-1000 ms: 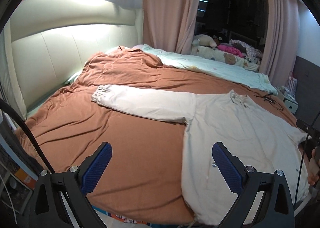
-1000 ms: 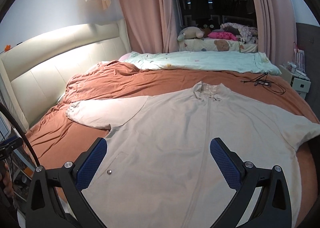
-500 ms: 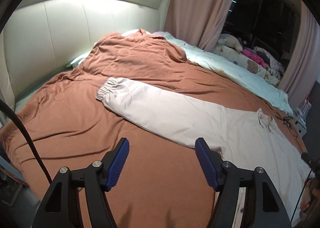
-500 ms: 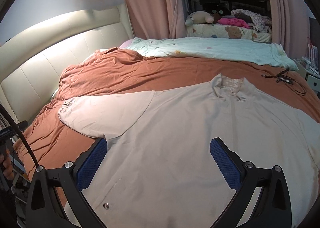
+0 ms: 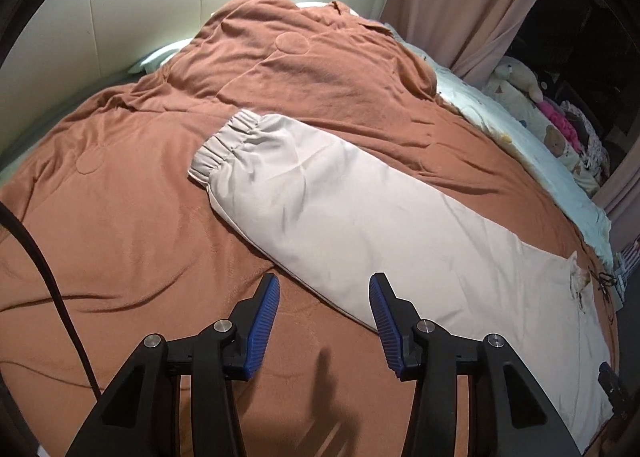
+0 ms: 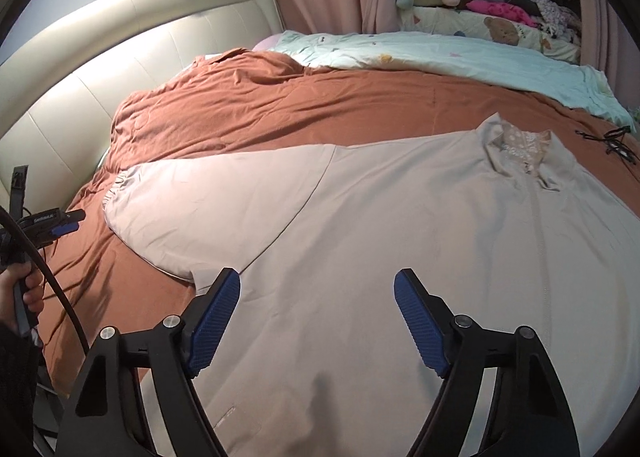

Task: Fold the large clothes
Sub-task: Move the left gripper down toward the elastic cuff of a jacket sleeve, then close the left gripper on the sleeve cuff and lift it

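beige jacket (image 6: 400, 225) spread flat, sleeve (image 5: 320, 193) outstretched, cuff elastic

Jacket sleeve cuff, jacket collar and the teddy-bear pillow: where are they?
Jacket sleeve cuff (image 5: 226, 145), left wrist view, on the gathered elastic end.
Jacket collar (image 6: 516, 147), right wrist view, on the patterned lining.
Teddy-bear pillow (image 6: 500, 29), right wrist view, on the printed bear.
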A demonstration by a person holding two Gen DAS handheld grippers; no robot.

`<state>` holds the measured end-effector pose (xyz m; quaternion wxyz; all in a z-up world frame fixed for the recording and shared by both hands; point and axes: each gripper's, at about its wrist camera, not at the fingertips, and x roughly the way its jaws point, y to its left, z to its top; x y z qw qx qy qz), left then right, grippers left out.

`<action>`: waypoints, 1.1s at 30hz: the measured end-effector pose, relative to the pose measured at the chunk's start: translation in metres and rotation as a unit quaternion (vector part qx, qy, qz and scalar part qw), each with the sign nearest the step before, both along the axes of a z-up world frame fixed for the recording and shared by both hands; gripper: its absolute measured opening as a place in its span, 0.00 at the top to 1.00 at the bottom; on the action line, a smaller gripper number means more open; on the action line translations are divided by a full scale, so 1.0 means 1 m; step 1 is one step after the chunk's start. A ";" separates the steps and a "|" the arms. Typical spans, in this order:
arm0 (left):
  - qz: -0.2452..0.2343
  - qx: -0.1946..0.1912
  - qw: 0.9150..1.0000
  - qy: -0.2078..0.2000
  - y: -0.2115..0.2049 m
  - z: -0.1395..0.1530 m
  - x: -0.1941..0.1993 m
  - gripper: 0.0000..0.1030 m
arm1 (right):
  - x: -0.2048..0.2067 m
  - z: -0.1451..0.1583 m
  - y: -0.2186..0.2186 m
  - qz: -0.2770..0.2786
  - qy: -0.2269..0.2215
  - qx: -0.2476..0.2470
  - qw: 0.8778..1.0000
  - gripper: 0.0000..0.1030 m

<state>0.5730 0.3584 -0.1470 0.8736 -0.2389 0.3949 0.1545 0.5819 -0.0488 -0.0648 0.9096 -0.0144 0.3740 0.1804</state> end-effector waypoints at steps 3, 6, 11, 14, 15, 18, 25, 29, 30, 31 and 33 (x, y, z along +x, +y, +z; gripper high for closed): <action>0.011 -0.006 1.000 0.020 0.012 -0.021 0.017 0.52 | 0.017 -0.010 0.004 -0.001 0.015 -0.004 1.000 0.24; 0.028 -0.012 0.999 0.033 0.028 -0.041 0.030 0.52 | 0.028 -0.019 0.006 -0.009 0.028 -0.004 1.000 0.24; 0.039 -0.028 0.997 0.057 0.046 -0.073 0.052 0.53 | 0.045 -0.029 0.015 -0.008 0.047 -0.005 0.999 0.24; 0.056 -0.021 0.997 0.047 0.053 -0.076 0.057 0.83 | 0.046 -0.032 0.025 0.001 0.057 -0.004 0.998 0.30; 0.056 -0.023 0.997 0.045 0.053 -0.074 0.059 0.88 | 0.044 -0.033 0.029 0.005 0.060 -0.005 0.998 0.31; 0.048 -0.009 0.998 0.029 0.047 -0.058 0.058 0.97 | 0.048 -0.036 0.039 0.023 0.076 0.009 0.997 0.37; 0.017 0.020 0.999 -0.034 0.026 0.013 0.055 0.98 | 0.074 -0.055 0.072 0.056 0.108 0.002 0.993 0.52; -0.009 0.031 0.998 -0.052 0.005 0.054 0.058 0.98 | 0.079 -0.074 0.102 0.078 0.130 -0.047 0.987 0.51; -0.016 0.035 0.998 -0.057 -0.002 0.065 0.059 0.98 | 0.078 -0.072 0.106 0.081 0.126 -0.061 0.987 0.51; -0.022 0.038 0.997 -0.063 -0.009 0.077 0.059 0.98 | 0.080 -0.070 0.108 0.088 0.132 -0.058 0.986 0.51; -0.037 0.045 0.995 -0.077 -0.026 0.100 0.059 0.98 | 0.083 -0.062 0.099 0.093 0.155 -0.021 0.983 0.51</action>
